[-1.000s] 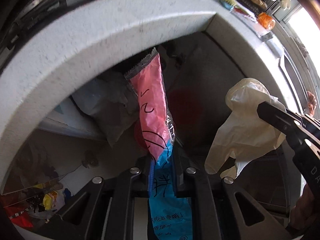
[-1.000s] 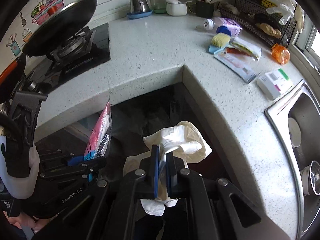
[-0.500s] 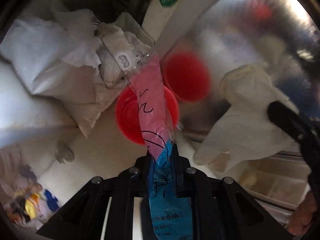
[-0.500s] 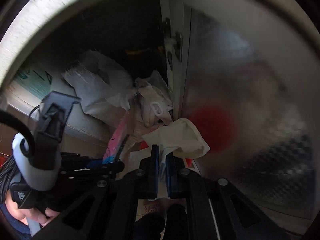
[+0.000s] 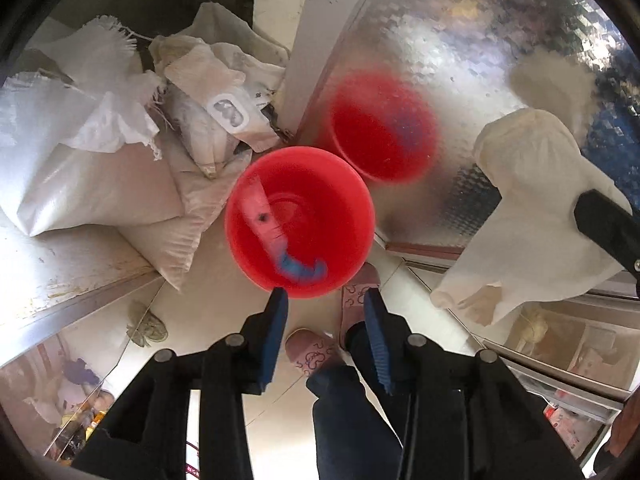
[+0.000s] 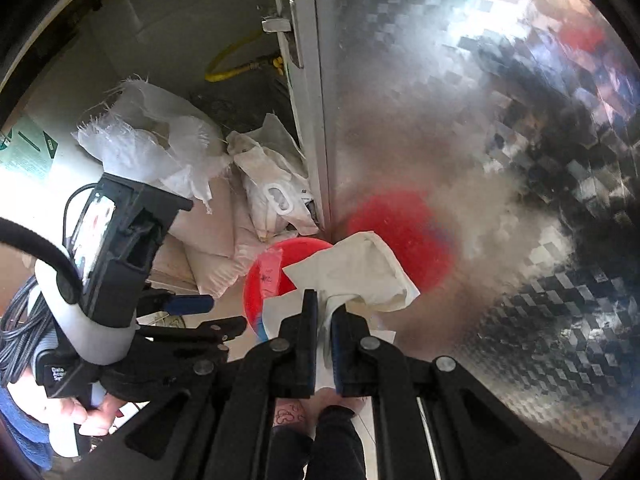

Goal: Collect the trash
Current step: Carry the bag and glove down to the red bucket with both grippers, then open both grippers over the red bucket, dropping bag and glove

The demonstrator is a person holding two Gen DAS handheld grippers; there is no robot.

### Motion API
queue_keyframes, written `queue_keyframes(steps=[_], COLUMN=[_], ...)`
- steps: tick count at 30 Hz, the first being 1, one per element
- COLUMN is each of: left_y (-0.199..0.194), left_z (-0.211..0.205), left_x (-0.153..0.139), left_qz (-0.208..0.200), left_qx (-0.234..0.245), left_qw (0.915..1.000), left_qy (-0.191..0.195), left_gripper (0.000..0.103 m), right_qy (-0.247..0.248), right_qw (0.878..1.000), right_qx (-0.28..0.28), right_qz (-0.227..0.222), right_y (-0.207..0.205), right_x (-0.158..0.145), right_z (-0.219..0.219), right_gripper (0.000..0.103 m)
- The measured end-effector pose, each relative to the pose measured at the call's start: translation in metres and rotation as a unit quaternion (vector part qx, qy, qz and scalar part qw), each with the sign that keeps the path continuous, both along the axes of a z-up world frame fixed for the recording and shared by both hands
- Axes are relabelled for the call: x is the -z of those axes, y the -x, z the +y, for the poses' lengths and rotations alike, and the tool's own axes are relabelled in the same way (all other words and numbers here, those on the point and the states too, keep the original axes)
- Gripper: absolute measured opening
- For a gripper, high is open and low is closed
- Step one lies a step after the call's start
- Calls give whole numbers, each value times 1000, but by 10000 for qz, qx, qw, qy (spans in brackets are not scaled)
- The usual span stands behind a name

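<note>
opening empty above the red bin (image 5: 300, 216), left tongs (image 5: 323, 302); right tongs (image 6: 325, 312) pinch a glove (image 6: 356, 276).

White woven sacks (image 5: 92, 184) heaped left on the floor; patterned metal cabinet door (image 6: 460, 100) right; yellow hose (image 6: 236, 68), possibly gas, behind.

Embossed metal cabinet door (image 5: 472, 52) reflects light above pale tiled floor (image 5: 224, 312).

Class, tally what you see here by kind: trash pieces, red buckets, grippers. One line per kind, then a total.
Trash pieces: 2, the pink-and-blue wrapper and the white glove
Red buckets: 1, the red bucket
Grippers: 2, the left gripper and the right gripper
Total: 5
</note>
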State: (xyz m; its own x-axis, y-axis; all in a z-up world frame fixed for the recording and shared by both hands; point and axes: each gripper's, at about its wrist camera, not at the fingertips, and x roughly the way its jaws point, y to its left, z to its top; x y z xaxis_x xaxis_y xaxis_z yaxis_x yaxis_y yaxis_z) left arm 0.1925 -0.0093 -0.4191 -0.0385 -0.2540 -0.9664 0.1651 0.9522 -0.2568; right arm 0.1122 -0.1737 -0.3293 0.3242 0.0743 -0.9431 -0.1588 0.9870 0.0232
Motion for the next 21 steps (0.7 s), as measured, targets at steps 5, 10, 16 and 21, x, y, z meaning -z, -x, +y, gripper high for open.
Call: queue_keyframes(steps=[5,10,16,21], left_y=[4,10,16,20], left_z=[11,26,43,58], left_x=[-5,-8,-6,-6], left_qz=[-72,-85,-197,-211], left_qx=[-186,-308,-515,-652], left_qw=[9998,9994,9984,9974], left_qy=[-51,93,-143,-212], left_gripper=[40,62,72,77], right_qy=[-49,-120,-112,-60], right_qw=[9999,9994,9982,9969], right_qx=[-91,-263,-467,-634], right_qz=[78,207,372,455], right_y=[-2,-7,-14,-15], right_x=[1,12,26,33], right_z=[3,13,27,37], right_gripper=[6,6,5,5])
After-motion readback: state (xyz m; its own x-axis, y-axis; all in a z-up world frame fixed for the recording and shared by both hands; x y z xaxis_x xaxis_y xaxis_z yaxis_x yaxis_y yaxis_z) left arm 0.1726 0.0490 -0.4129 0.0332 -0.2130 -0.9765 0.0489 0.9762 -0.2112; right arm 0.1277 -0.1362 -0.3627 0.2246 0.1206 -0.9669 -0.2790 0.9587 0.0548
